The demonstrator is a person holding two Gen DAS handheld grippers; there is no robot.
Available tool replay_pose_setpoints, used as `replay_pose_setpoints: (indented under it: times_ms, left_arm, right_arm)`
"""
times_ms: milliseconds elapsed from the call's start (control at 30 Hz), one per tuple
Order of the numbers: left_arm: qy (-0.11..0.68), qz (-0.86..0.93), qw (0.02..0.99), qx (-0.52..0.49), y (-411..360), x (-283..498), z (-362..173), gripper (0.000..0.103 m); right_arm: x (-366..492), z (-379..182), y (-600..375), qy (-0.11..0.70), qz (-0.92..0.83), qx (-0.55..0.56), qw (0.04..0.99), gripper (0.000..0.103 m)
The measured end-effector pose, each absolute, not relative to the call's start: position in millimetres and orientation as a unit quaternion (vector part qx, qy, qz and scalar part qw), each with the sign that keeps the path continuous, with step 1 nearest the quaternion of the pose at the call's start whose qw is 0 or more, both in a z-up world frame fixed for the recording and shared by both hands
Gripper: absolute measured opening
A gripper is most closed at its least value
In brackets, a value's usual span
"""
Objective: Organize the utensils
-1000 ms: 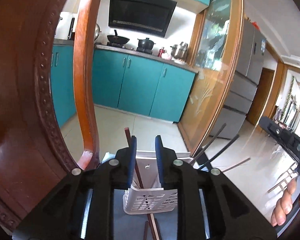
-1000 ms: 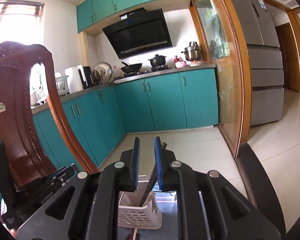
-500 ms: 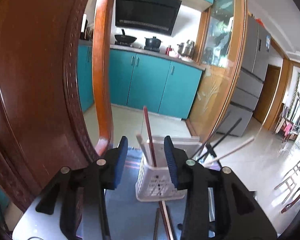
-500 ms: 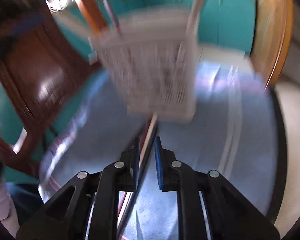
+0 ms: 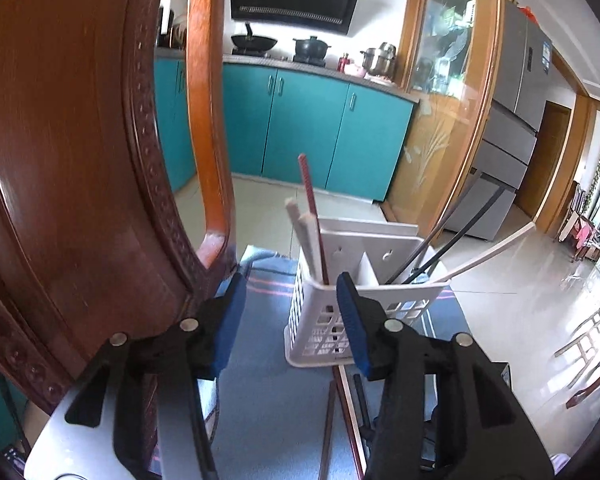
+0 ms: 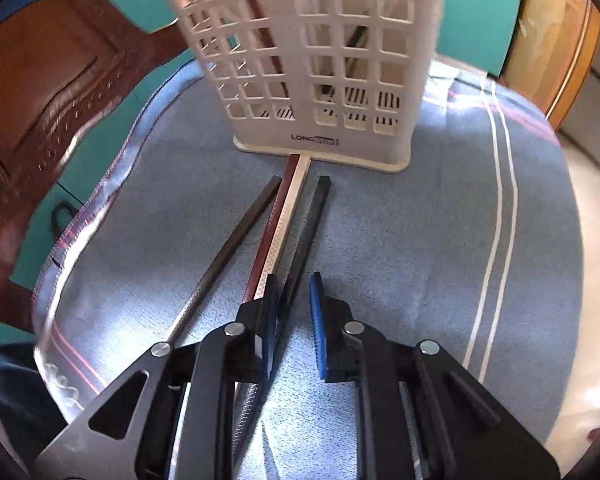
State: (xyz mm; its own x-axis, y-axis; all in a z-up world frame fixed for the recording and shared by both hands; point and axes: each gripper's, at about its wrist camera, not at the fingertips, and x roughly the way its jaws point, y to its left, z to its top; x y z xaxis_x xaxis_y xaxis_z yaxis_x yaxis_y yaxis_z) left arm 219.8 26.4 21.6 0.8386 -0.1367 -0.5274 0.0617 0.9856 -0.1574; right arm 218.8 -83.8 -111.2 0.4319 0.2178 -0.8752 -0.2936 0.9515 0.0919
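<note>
A white lattice basket (image 5: 320, 320) stands on the blue cloth (image 5: 268, 380). Its left compartment holds a red chopstick (image 5: 310, 208) and two pale ones (image 5: 300, 224). Black chopsticks (image 5: 460, 224) and a white one (image 5: 496, 252) lean out of the right compartment. My left gripper (image 5: 288, 312) sits just short of the basket, its jaws opening with nothing between them. Several loose chopsticks (image 6: 276, 208) lie in front of the basket (image 6: 298, 40). My right gripper (image 6: 294, 312) hangs low over them with only a narrow gap. A black chopstick (image 6: 314, 216) runs into that gap beside the left pad, not pinched.
A carved wooden chair back (image 5: 60, 160) rises close on the left of the table, also showing as the chair (image 6: 40, 72) in the right wrist view. The cloth (image 6: 420, 240) covers a rounded table top that drops off to tiled floor on the right. Teal kitchen cabinets stand behind.
My left jaws have spread and let go of the red chopstick, which now stands in the basket. My right gripper has dropped from basket height and tipped down onto the loose chopsticks.
</note>
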Motion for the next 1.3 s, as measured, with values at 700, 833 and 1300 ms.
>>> replay_pose_setpoints:
  times_ms: [700, 833, 1300]
  left_arm:
    - [0.529, -0.117, 0.839, 0.052, -27.3, 239.0, -103.9, 0.062]
    - [0.536, -0.121, 0.832, 0.073, -40.2, 233.4, -113.9, 0.064]
    - [0.545, -0.101, 0.827, 0.095, -55.8, 229.5, -137.5, 0.063]
  right_arm:
    - [226.6, -91.6, -159.2, 0.522, 0.071, 0.078, 0.846, 0.024]
    - [223.2, -89.7, -157.5, 0.519, 0.071, 0.07, 0.849, 0.027]
    - [224.2, -93.6, -156.7, 0.52, 0.065, 0.064, 0.849, 0.03]
